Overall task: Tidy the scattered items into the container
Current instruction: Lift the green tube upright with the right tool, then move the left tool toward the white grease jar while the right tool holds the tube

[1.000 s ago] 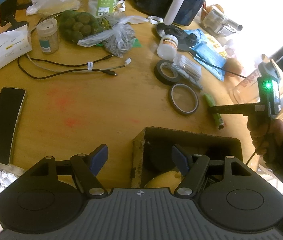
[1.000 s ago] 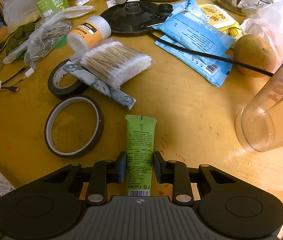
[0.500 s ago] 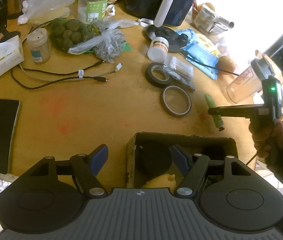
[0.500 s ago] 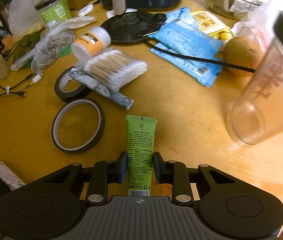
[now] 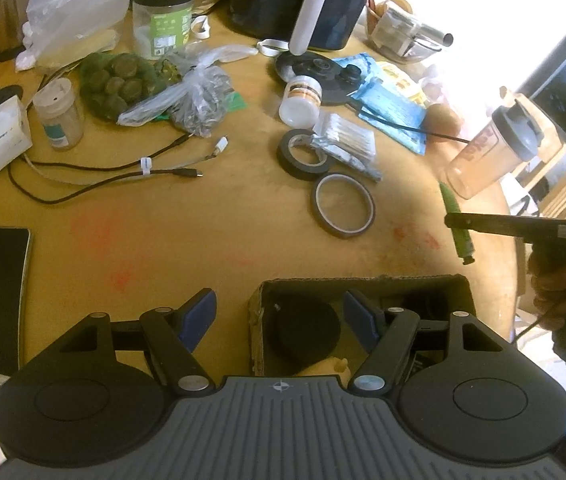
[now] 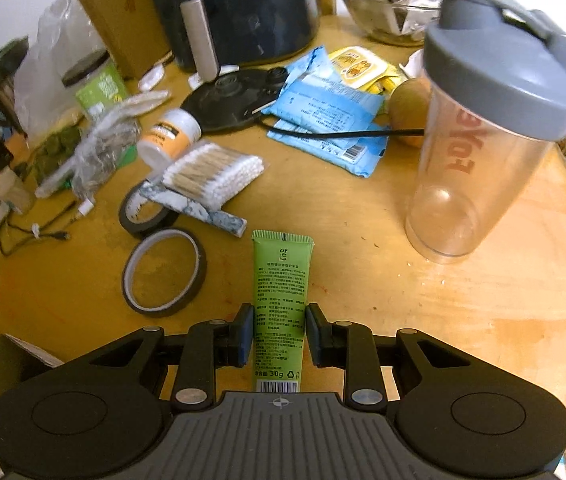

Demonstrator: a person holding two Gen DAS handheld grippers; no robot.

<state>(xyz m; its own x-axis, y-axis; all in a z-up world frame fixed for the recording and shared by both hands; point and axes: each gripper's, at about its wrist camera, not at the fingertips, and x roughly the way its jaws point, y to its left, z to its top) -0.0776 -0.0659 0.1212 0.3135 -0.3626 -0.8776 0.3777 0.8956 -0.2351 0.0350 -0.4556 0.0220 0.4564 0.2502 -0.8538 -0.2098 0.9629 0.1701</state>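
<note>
Right hand-held gripper (image 6: pixel 277 334): I am holding it closed down on the green tube (image 6: pixel 281 312), the two pads pinching the tube's lower half from either side, the crimped end sticking out ahead of me.
Green tube: it is riding between my pads, and seen from the left camera it is hanging clear above the worktop (image 6: pixel 423 320), cap end down.
Grip risk: the tube is soft and flat, so I am judging it could squeeze thinner and slide out, or swing in the pads if I turn my wrist fast.
Left hand-held gripper (image 5: pixel 279 318): I am keeping it wide open and empty, with one finger out over bare worktop and the other over the cardboard box (image 5: pixel 363 282).
Box: it is sitting just under and ahead of my left hand-held gripper, well off to the left of my right one, already part filled with a dark round thing and something yellowish.
Crowding risk: my open left fingers are hanging over the box mouth, so the two tools could knock together as the tube is coming in.
Drop risk: letting go early could bounce the tube off the box rim.
Ahead left of the right hand-held gripper: the amber tape ring (image 6: pixel 165 272) is lying close by.
Ahead right: the clear shaker cup (image 6: pixel 483 152) is standing tall and light; a wide swing could tip it.
</note>
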